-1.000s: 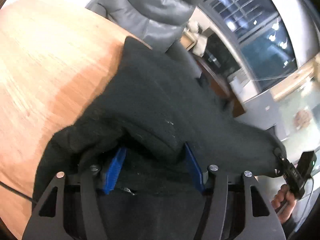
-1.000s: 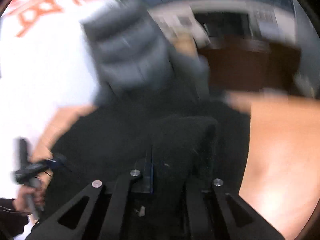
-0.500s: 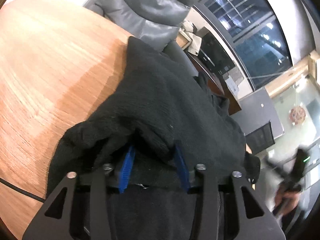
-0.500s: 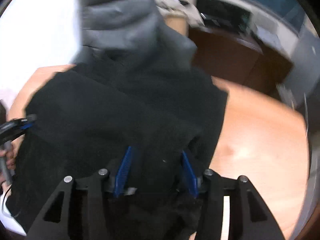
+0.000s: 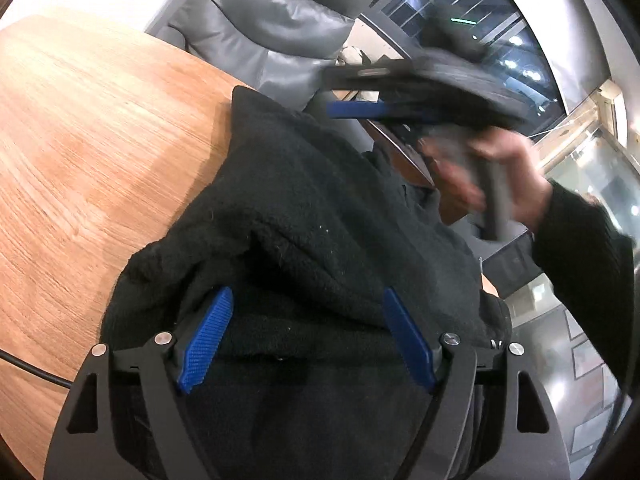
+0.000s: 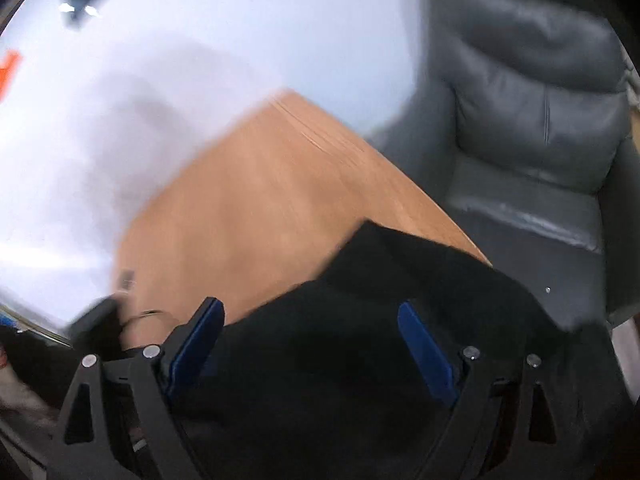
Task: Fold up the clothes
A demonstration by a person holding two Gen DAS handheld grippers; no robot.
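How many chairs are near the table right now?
1: a grey leather chair stands at the far edge of the wooden table, just past the black garment's corner. Others may be out of view.

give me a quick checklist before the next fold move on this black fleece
1. Left gripper on the black fleece: jaws stand wide with cloth bunched between the blue pads, no clamp visible. Not ok.
2. Right gripper grip: jaws wide, fleece lies between them unpinched. Not ok.
3. Fleece supported: part rests on the wooden table, but one edge hangs past the rim toward the grey leather chair. Not ok.
4. Landing space: bare table shows beyond the fleece. Ok.
5. Right-wrist view sharp enough to aim: blurred. Not ok.
6. Layers aligned and flat: fleece is bunched, edges hidden. Cannot tell.
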